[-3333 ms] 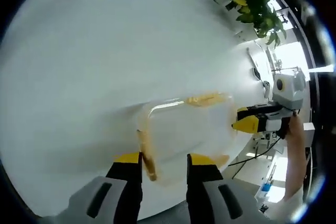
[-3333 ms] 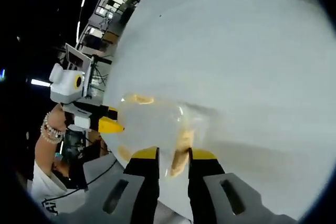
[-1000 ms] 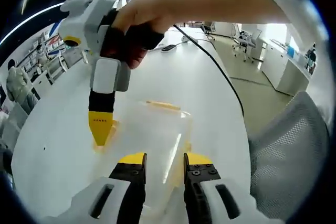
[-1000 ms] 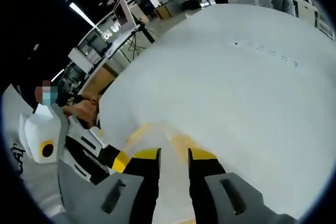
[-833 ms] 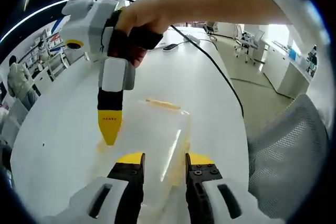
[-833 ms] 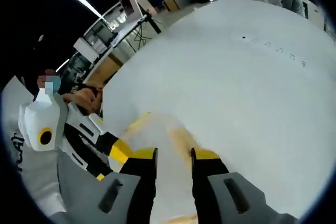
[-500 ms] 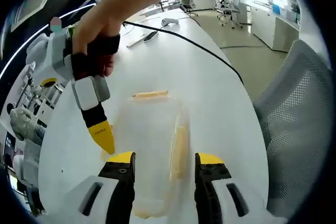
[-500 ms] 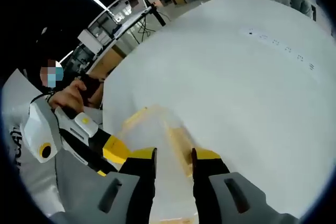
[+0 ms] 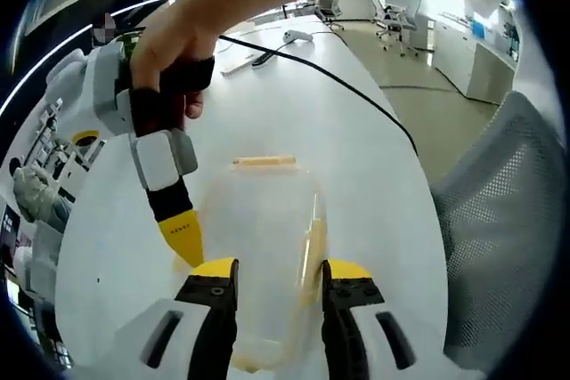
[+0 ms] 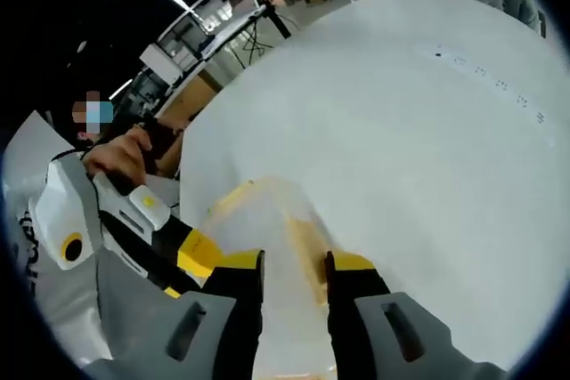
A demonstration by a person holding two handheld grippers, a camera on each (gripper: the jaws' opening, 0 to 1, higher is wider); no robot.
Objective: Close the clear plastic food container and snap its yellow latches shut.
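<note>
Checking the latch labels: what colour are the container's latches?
Yellow. The latches on the clear plastic food container show best in the left gripper view.

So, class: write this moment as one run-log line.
container: on white table, lid on | left tool: astride near end | right tool: tip at its side

No text, label, brand, number or sign is legible in either view.

A food container [image 9: 263,246] sits on the bench [image 9: 356,149], between the jaws of the left tool [image 9: 269,270]. The right tool [image 9: 183,236] points down just left of it. A cable [image 9: 347,86] lies behind; an office chair [image 9: 499,246] stands to the right.

In the right gripper view, the container [image 10: 267,220] lies ahead of the right tool [image 10: 294,262], with the left tool [image 10: 196,255] to its left.
</note>
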